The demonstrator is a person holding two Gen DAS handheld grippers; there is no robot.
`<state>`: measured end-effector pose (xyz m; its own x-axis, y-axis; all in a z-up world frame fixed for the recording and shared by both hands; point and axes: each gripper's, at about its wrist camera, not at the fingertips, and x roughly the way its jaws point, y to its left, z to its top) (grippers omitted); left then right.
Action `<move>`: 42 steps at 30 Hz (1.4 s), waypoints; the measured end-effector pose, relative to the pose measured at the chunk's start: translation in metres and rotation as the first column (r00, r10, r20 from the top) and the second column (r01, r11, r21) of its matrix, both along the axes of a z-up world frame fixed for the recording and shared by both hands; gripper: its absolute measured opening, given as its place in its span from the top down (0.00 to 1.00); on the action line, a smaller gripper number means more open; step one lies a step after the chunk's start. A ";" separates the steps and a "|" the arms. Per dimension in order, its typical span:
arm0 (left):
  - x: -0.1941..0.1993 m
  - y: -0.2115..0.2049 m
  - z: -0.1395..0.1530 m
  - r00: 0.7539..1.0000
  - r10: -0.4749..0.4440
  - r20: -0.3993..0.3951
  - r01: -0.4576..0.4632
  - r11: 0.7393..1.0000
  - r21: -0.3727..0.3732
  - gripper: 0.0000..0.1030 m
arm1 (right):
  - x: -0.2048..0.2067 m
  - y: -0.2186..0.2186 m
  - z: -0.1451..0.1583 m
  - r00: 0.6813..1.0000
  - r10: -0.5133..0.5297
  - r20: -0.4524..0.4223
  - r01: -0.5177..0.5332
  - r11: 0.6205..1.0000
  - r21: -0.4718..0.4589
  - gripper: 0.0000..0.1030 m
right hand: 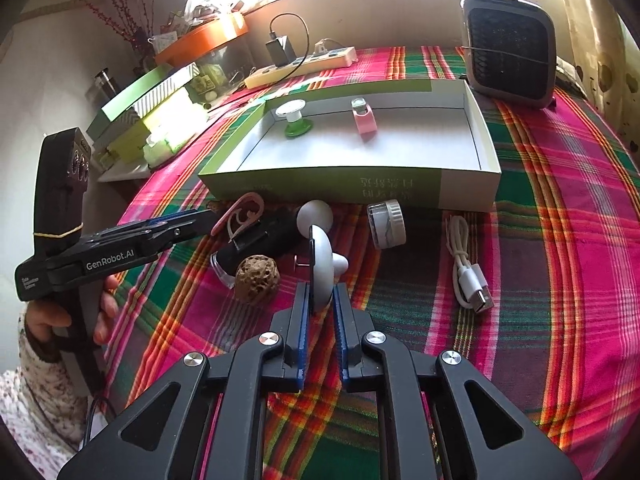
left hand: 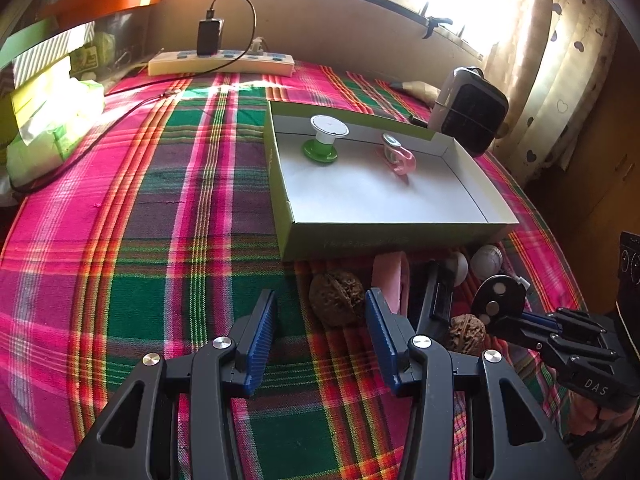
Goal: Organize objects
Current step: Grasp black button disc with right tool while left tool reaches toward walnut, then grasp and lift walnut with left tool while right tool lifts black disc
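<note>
An open green-sided box (left hand: pixel 384 236) (right hand: pixel 320 186) on the plaid cloth holds a green-and-white spool (left hand: pixel 323 140) (right hand: pixel 294 118) and a pink clip (left hand: pixel 398 156) (right hand: pixel 363 120). My left gripper (left hand: pixel 320 312) (right hand: pixel 208 218) is open, just left of a walnut (left hand: pixel 336 298). My right gripper (right hand: pixel 320 292) is shut on a round disc (right hand: pixel 322 268) that is black on one face and grey on the other. It also shows in the left wrist view (left hand: pixel 498 300). A second walnut (right hand: pixel 256 278) (left hand: pixel 466 332) lies beside it.
In front of the box lie a pink holder (right hand: pixel 242 214), a black device (right hand: pixel 260 240), a white ball (right hand: pixel 316 216), a small jar (right hand: pixel 386 224) and a white USB cable (right hand: pixel 468 268). A small heater (right hand: pixel 508 48) and a power strip (right hand: pixel 304 66) stand behind.
</note>
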<state>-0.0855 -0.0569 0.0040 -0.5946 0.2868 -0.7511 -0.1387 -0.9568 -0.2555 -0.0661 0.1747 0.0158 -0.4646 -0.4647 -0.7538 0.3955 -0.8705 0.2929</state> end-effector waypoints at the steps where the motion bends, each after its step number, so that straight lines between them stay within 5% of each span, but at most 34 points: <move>1: -0.001 0.000 0.000 1.000 0.000 0.001 0.000 1.000 0.001 0.57 | 0.001 0.001 0.000 1.000 -0.005 0.000 0.005 1.000 0.003 0.88; 12: -0.008 0.006 0.000 1.000 0.003 -0.006 -0.003 0.999 -0.054 0.57 | 0.000 0.004 0.000 1.000 -0.029 -0.008 0.029 1.000 -0.006 0.87; 19: -0.009 0.006 -0.001 1.000 0.003 -0.012 -0.004 0.999 -0.051 0.58 | -0.005 0.005 0.001 0.999 -0.042 -0.018 0.042 0.999 -0.026 0.58; 26: -0.008 0.006 -0.001 1.000 0.007 -0.014 -0.008 0.999 -0.049 0.58 | -0.019 -0.003 -0.002 0.998 -0.064 0.002 0.064 0.997 -0.045 0.58; 33: -0.009 0.005 -0.001 1.000 0.009 -0.015 -0.010 0.999 -0.048 0.61 | -0.022 -0.012 -0.004 0.997 -0.077 -0.030 0.078 0.996 0.031 0.58; 37: -0.010 0.004 0.000 1.000 0.013 -0.016 -0.013 0.999 -0.052 0.62 | -0.023 -0.011 -0.005 0.995 -0.094 -0.042 0.096 0.994 0.055 0.72; 42: -0.012 0.003 -0.001 0.999 0.025 -0.019 -0.026 0.998 -0.062 0.68 | -0.023 -0.011 -0.005 0.994 -0.096 -0.046 0.099 0.993 0.060 0.72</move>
<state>-0.0974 -0.0542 0.0034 -0.6152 0.2246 -0.7557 -0.1180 -0.9740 -0.1934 -0.0890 0.1641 0.0108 -0.5385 -0.3686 -0.7577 0.3187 -0.9215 0.2218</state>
